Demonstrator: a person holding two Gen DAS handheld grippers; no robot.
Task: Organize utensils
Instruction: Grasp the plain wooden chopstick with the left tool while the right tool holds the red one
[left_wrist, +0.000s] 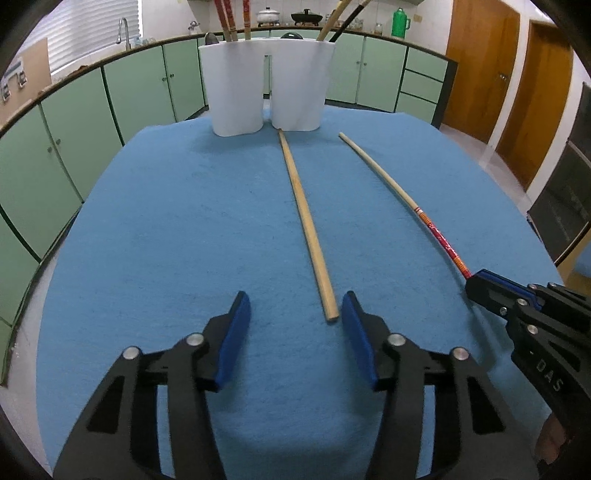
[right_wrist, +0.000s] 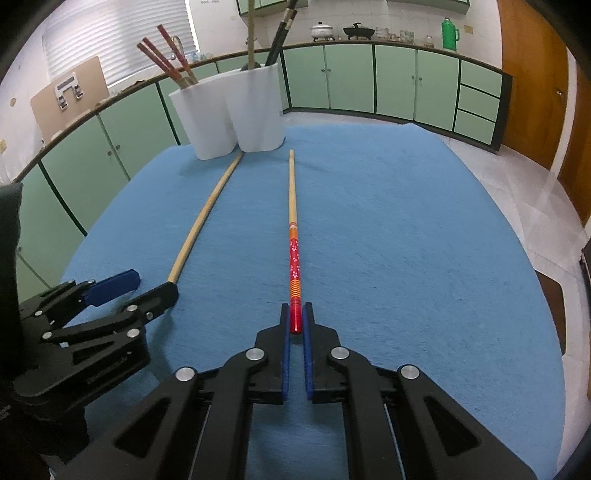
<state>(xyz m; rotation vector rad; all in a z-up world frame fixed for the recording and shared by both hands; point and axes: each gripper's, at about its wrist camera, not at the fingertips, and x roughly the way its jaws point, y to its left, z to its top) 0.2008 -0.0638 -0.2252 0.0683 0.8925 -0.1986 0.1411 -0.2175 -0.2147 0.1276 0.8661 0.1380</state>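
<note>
A plain wooden chopstick (left_wrist: 304, 218) lies on the blue cloth (left_wrist: 166, 229), its near end between the tips of my open left gripper (left_wrist: 295, 306), close to the right pad. In the right wrist view this chopstick (right_wrist: 201, 218) runs to the left gripper (right_wrist: 147, 288). A chopstick with a red patterned handle (right_wrist: 294, 254) lies to its right; my right gripper (right_wrist: 295, 314) is shut on its red end. It also shows in the left wrist view (left_wrist: 399, 192), with the right gripper (left_wrist: 480, 284) at its end. A white two-part holder (left_wrist: 266, 85) stands at the far edge with several chopsticks in it.
The holder (right_wrist: 232, 110) sits at the cloth's far left in the right wrist view. Green cabinets (left_wrist: 110, 96) ring the table. Wooden doors (left_wrist: 480, 70) are at the right. The cloth (right_wrist: 406, 240) spreads right of the red chopstick.
</note>
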